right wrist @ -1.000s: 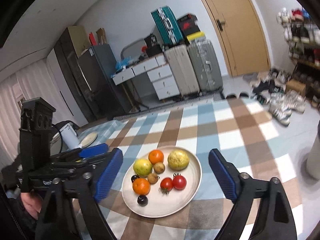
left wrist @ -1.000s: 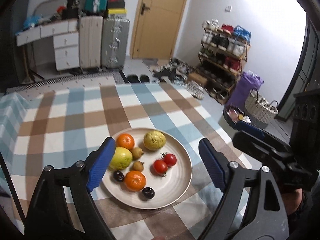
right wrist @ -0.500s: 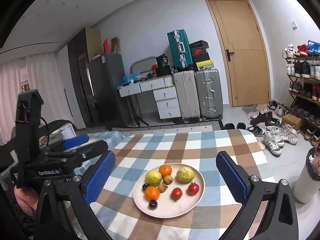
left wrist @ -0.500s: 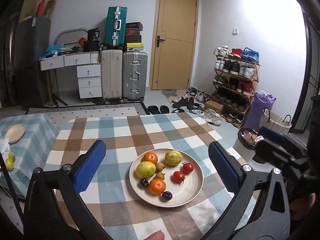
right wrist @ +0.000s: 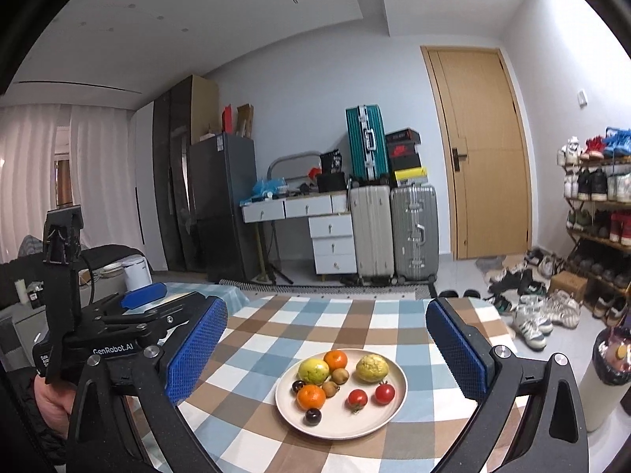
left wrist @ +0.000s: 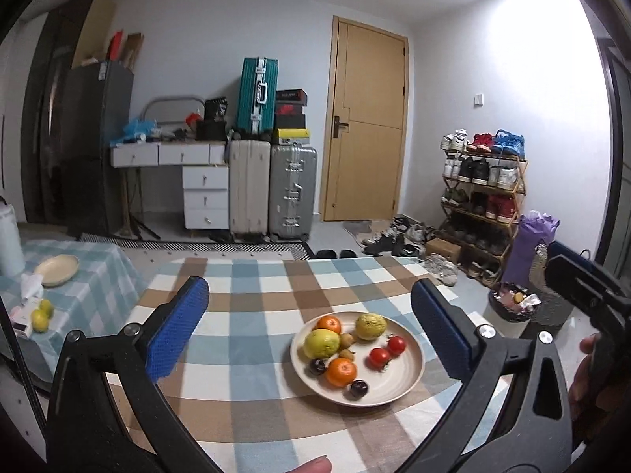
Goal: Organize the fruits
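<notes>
A: Quick status? Left gripper (left wrist: 307,327) jaws spread wide, nothing between them. Right gripper (right wrist: 327,351) the same, released and empty. Both hang above the near edge of the table (left wrist: 252,276), apart from the fruit.

B: So how far along?

A: Judging by how things lie, either finished or not begun. All the fruit sits on one plate (right wrist: 394,402) in the middle of the checked cloth, and neither gripper touches anything.

B: What's on it?

A: Near rim: a dark plum (right wrist: 313,416), glossy and round. Then a mandarin (right wrist: 311,397), two red tomatoes (right wrist: 357,398) with green stems, and small brown fruits (right wrist: 330,388), matte. Far side: a smooth yellow-green fruit (right wrist: 313,370), a second mandarin (right wrist: 335,359), and a bumpy pale yellow fruit (right wrist: 372,368).

B: The plate itself?

A: Beige, shallow, round, matte finish. The cloth is soft, with blue, brown and white squares.

B: Anything left over?

A: Possibly. On a side table to the left sit two yellow fruits (left wrist: 39,315), with an empty beige plate (left wrist: 56,270) beyond them.
</notes>
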Available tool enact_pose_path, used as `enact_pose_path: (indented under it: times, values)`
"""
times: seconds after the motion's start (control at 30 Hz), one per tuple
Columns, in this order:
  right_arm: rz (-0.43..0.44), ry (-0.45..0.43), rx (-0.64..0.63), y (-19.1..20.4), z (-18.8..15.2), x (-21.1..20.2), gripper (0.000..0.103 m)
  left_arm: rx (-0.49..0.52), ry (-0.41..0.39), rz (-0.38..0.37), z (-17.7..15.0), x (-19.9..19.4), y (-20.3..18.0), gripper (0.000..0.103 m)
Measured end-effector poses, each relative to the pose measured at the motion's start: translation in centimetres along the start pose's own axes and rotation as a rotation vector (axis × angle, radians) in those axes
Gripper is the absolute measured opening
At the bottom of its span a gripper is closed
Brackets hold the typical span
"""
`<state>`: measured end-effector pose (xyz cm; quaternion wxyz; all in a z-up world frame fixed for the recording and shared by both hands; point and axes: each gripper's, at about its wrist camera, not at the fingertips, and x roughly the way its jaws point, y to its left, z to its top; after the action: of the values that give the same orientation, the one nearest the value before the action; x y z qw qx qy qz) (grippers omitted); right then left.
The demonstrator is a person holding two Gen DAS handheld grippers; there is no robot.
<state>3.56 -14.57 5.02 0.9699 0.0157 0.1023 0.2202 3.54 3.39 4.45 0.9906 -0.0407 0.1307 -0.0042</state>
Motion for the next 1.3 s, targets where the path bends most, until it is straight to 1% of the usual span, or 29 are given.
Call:
enact_pose_path:
  times: [0.17,0.3,0.43,0.57,0.73,0.8,0.93,1.07,1.3]
  values:
    - [-0.014,-0.042,-0.008,0.4,-1.0,-0.8,0.103,-0.009,-0.023,0.033,-1.3,-0.6,0.7,0.102]
    - [-0.039,-0.060,-0.005,0.1,-2.6,-0.8,0.103,-0.043,-0.004,0.061,-3.0,0.2,1.7,0.102]
    - [-0.067,-0.027,-0.027,-0.3,-4.7,0.0,0.103,-0.033,-0.034,0.097,-5.4,1.3,2.1,0.102]
    - [-0.093,0.020,-0.052,-0.5,-7.0,1.4,0.103,0.001,-0.026,0.110,-7.6,2.5,1.9,0.102]
    - [-0.106,0.059,-0.069,-1.1,-9.1,3.0,0.103,0.022,-0.007,0.116,-9.6,3.6,1.8,0.102]
    - [-0.107,0.064,-0.070,-1.3,-9.7,3.3,0.103,0.032,-0.007,0.125,-10.2,4.1,1.8,0.102]
    - [-0.107,0.096,-0.070,-1.6,-10.7,4.2,0.103,0.028,0.010,0.116,-10.9,4.8,1.9,0.102]
    - [-0.104,0.103,-0.075,-1.7,-11.5,4.5,0.103,0.028,0.027,0.112,-11.9,5.4,2.0,0.102]
    - [-0.088,0.138,-0.090,-1.4,-11.7,5.1,0.103,0.013,0.059,0.112,-12.2,6.0,2.3,0.102]
